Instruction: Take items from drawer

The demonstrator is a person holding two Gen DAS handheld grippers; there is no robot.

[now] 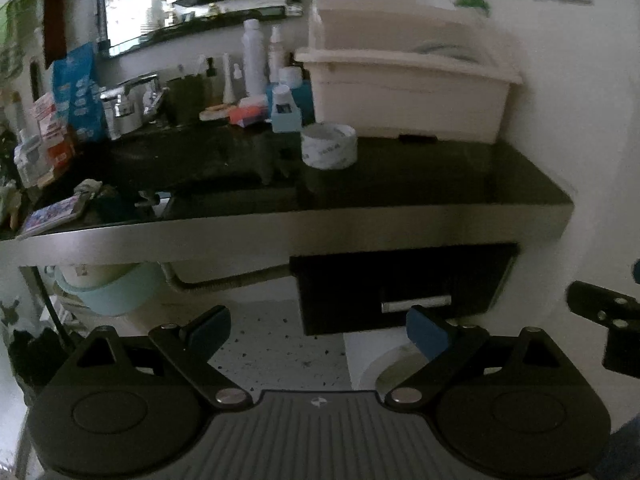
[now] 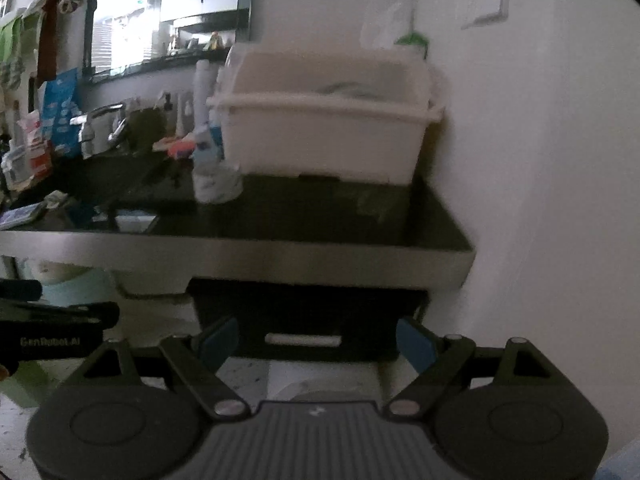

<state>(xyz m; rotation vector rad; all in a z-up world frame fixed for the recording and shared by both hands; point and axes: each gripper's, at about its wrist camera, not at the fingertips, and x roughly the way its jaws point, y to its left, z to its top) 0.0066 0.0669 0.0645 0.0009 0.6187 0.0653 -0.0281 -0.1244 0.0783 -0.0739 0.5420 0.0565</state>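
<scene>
The left gripper [image 1: 318, 330] has its blue-padded fingers [image 1: 426, 332] spread wide with nothing between them, held in the air in front of the vanity. Past its right pad sits the dark, flat-fronted drawer [image 1: 404, 288] with a short horizontal metal handle [image 1: 416, 303], hung under the right end of the counter and fully closed. At the right edge of this view a black piece of the other tool shows.

The right gripper [image 2: 318, 342] is likewise wide apart and empty, its blue pads [image 2: 414, 344] framing the same closed drawer [image 2: 312, 320] and its pale handle [image 2: 303, 339], which lies between the fingers but further off, not touched. The view here is blurred, so finer detail of the drawer front cannot be told.

Above the drawer runs the black glossy countertop with a brushed-metal front edge [image 1: 280, 228]. A white roll of tape [image 1: 329, 146] stands on it near the middle, and behind that, against the white wall, a cream plastic lidded bin [image 1: 404, 92]. To the left are white bottles [image 1: 254, 56], a light blue box [image 1: 286, 118], a chrome tap [image 1: 124, 106] and a mirror [image 1: 192, 0]. Beneath the counter's left side hangs a pale green basin [image 1: 112, 288] over a speckled floor [image 1: 280, 344].
</scene>
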